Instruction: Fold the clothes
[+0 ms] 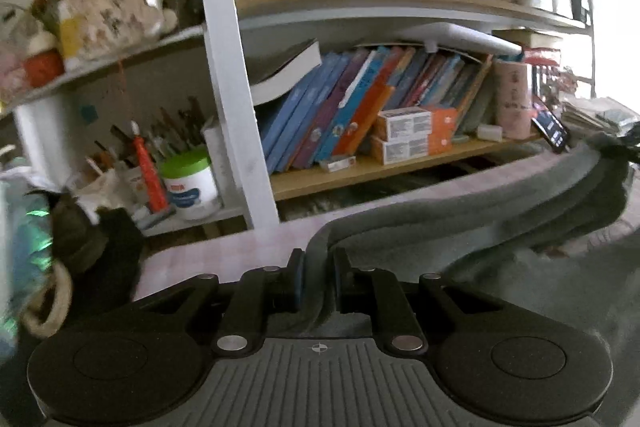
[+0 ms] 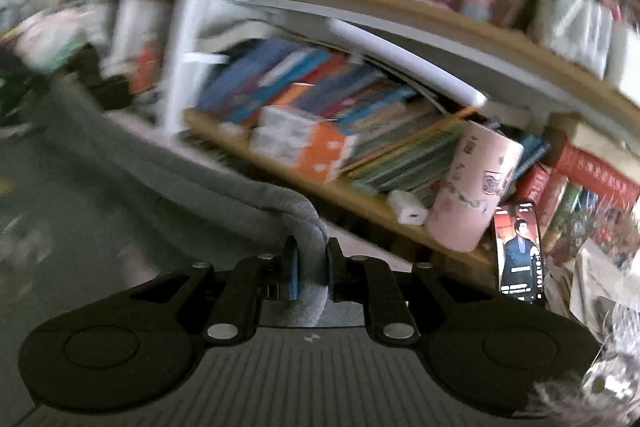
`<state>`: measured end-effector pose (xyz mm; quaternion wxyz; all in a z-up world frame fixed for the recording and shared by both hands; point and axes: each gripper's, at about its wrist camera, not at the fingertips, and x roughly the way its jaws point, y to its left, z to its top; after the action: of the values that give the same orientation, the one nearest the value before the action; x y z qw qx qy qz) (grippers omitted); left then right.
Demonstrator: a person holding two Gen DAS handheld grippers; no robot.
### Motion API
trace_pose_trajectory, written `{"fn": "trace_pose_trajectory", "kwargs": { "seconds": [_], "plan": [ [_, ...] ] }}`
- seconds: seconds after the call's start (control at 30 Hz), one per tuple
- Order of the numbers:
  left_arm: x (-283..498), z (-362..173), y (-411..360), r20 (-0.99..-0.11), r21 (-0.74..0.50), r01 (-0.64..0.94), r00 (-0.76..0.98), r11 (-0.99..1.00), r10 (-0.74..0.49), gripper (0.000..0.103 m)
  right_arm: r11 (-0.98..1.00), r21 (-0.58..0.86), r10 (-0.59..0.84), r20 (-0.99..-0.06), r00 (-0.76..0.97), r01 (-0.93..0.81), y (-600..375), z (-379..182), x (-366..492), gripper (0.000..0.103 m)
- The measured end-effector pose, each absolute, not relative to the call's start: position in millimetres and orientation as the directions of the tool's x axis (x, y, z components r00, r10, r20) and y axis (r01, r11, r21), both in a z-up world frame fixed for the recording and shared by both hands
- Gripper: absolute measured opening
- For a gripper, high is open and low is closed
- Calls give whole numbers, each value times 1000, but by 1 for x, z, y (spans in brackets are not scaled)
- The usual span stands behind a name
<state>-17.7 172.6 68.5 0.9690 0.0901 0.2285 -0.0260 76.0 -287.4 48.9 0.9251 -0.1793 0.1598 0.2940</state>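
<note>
A grey garment [image 1: 460, 211] hangs stretched between my two grippers, lifted off the surface. My left gripper [image 1: 319, 267] is shut on its thick hemmed edge, which runs up and right toward the far gripper at the right edge. In the right wrist view my right gripper [image 2: 311, 259] is shut on the other end of the same grey edge [image 2: 192, 167], which runs away to the upper left. That view is tilted and blurred.
A bookshelf [image 1: 360, 175] full of leaning books stands close ahead, with a white upright post [image 1: 232, 75]. A pink cylinder [image 2: 476, 195] and a lit phone [image 2: 520, 251] stand on the lower shelf. Jars and pens [image 1: 188, 183] are at left. A pale checked surface [image 1: 224, 255] lies below.
</note>
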Motion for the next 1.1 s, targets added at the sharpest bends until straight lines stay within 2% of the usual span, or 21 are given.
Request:
{"fn": "trace_pose_trajectory", "kwargs": {
  "seconds": [0.23, 0.37, 0.43, 0.5, 0.57, 0.63, 0.7, 0.77, 0.9, 0.97, 1.1],
  "plan": [
    [-80, 42, 160, -500, 129, 86, 866, 988, -10, 14, 664, -280, 538, -466, 702, -694, -306, 30, -29, 13],
    [-106, 22, 163, -535, 100, 37, 844, 994, 22, 20, 660, -249, 524, -524, 672, -709, -309, 14, -57, 14],
    [-116, 14, 167, -556, 74, 5, 830, 997, 38, 21, 665, -233, 506, -558, 657, -710, -309, 6, -64, 19],
    [-127, 9, 173, -562, 34, -41, 825, 999, 53, 27, 682, -216, 490, -574, 656, -698, -311, 1, -70, 29],
    [-140, 7, 180, -560, -18, -91, 826, 996, 65, 39, 710, -169, 485, -587, 648, -684, -316, -1, -74, 36],
    [-150, 9, 187, -539, -86, -130, 840, 988, 63, 49, 750, -89, 489, -593, 640, -655, -323, 0, -74, 44],
    [-156, 11, 191, -522, -136, -170, 850, 976, 75, 50, 782, 2, 502, -594, 629, -623, -331, 2, -73, 58],
    [-155, 12, 192, -523, -131, -233, 842, 964, 132, 52, 803, 127, 535, -583, 611, -582, -339, 4, -68, 72],
    [-151, 12, 197, -522, -175, -281, 839, 944, 153, 54, 790, 380, 611, -542, 577, -481, -355, 7, -56, 75],
    [-149, 12, 199, -519, -204, -299, 840, 932, 156, 58, 748, 509, 660, -501, 560, -426, -363, 5, -49, 76],
    [-148, 8, 217, -510, -402, -323, 856, 857, 83, 64, 630, 711, 732, -411, 543, -311, -378, -3, -30, 77]
  ]
}}
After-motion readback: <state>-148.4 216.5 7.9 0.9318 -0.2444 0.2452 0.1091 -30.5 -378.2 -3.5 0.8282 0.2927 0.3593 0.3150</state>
